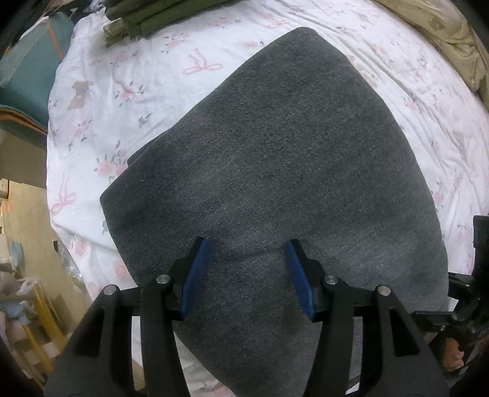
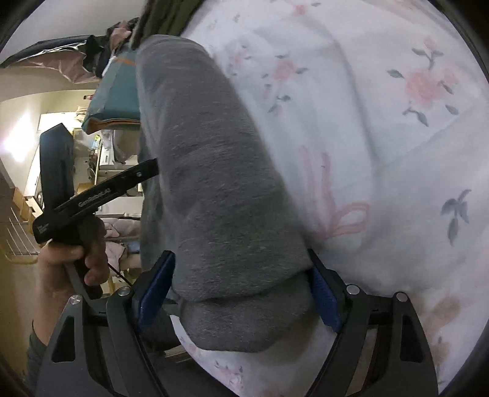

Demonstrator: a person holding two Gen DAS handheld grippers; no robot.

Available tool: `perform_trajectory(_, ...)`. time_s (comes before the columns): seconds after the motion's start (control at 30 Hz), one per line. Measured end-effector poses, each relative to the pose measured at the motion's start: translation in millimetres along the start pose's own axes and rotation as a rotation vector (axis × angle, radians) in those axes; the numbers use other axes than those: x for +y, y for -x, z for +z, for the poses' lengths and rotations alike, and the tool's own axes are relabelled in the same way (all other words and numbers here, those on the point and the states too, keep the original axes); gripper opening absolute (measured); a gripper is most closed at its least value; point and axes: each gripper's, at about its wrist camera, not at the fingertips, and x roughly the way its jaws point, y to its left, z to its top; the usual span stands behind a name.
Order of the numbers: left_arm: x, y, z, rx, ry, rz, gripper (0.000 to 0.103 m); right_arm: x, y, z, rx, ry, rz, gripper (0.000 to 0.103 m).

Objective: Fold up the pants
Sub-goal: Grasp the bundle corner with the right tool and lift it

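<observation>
The dark grey pants point(image 1: 275, 158) lie folded in a thick flat stack on the floral bed sheet point(image 1: 122, 91). My left gripper point(image 1: 247, 244) is open, its blue pads point(image 1: 195, 274) resting on the near part of the stack, holding nothing. In the right wrist view the pants point(image 2: 214, 183) show as a layered stack seen from its edge. My right gripper point(image 2: 241, 259) is open, its blue pads point(image 2: 325, 293) on either side of the stack's near end. The left gripper's body point(image 2: 91, 195) and the hand holding it show at the left.
A folded olive-green garment point(image 1: 146, 18) lies at the bed's far edge. A beige blanket point(image 1: 443, 39) lies at the far right. A teal chair point(image 1: 27, 79) stands left of the bed, with room clutter point(image 1: 21, 290) below it.
</observation>
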Motion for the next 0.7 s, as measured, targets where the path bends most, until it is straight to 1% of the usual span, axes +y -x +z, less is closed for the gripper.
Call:
perform_trajectory(0.03, 0.7, 0.3, -0.4, -0.001, 0.003, -0.003, 0.051, 1.5, -0.5, -0.4, -0.006, -0.005, 0.009, 0.072)
perform_trajectory(0.07, 1.6, 1.0, -0.6, -0.002, 0.007, -0.008, 0.051, 3.1, 2.5, -2.1, -0.021, -0.005, -0.005, 0.058)
perform_trajectory(0.1, 2.1, 2.8, -2.2, -0.001, 0.008, -0.012, 0.051, 5.0, 3.6, -2.6, -0.028, 0.002, -0.012, 0.054)
perform_trajectory(0.13, 5.5, 2.1, -3.9, -0.001, 0.009, -0.015, 0.051, 9.4, 8.9, -5.2, -0.048, 0.019, -0.013, 0.046)
perform_trajectory(0.17, 6.3, 3.6, -4.1, 0.001, 0.016, -0.016, 0.052, 18.3, 13.9, -7.3, -0.065, 0.052, -0.023, 0.041)
perform_trajectory(0.23, 12.1, 8.4, -5.2, 0.001, 0.038, -0.021, 0.054, 40.5, 22.8, -9.2, -0.097, 0.117, -0.034, 0.039)
perform_trajectory(0.33, 23.1, 16.7, -1.9, -0.013, 0.086, -0.067, 0.054, 58.6, 35.5, -4.1, -0.122, 0.145, -0.027, 0.034)
perform_trajectory(0.37, 26.0, 23.3, -1.0, -0.038, 0.109, -0.091, 0.054, 67.1, 41.9, 1.2, -0.125, 0.174, -0.027, 0.034)
perform_trajectory(0.43, 33.3, 45.3, 0.8, -0.143, 0.16, -0.175, 0.054, 75.6, 55.6, 17.3, -0.125, 0.211, -0.037, 0.033)
perform_trajectory(0.5, 42.0, 71.2, 0.8, -0.273, 0.209, -0.252, 0.055, 73.7, 71.8, 44.9, -0.116, 0.22, -0.037, 0.033)
perform_trajectory(0.53, 48.5, 83.5, 0.2, -0.336, 0.233, -0.274, 0.062, 65.9, 83.3, 62.5, -0.135, 0.187, -0.026, 0.033)
perform_trajectory(0.57, 53.4, 91.1, 0.5, -0.373, 0.252, -0.276, 0.066, 55.6, 95.9, 82.7, -0.157, 0.153, 0.005, 0.033)
perform_trajectory(0.6, 61.2, 98.6, -0.2, -0.416, 0.289, -0.269, 0.074, 46.3, 108.3, 106.2, -0.176, 0.143, 0.003, 0.033)
perform_trajectory(0.63, 67.3, 101.1, 0.2, -0.435, 0.321, -0.268, 0.078, 44.2, 112.8, 118.2, -0.186, 0.144, -0.011, 0.033)
perform_trajectory(0.67, 71.8, 101.3, 0.4, -0.442, 0.35, -0.271, 0.079, 33.3, 119.7, 137.6, -0.199, 0.124, -0.024, 0.034)
perform_trajectory(0.7, 81.8, 98.8, 0.1, -0.442, 0.4, -0.282, 0.079, 25.0, 122.9, 150.1, -0.204, 0.098, -0.033, 0.033)
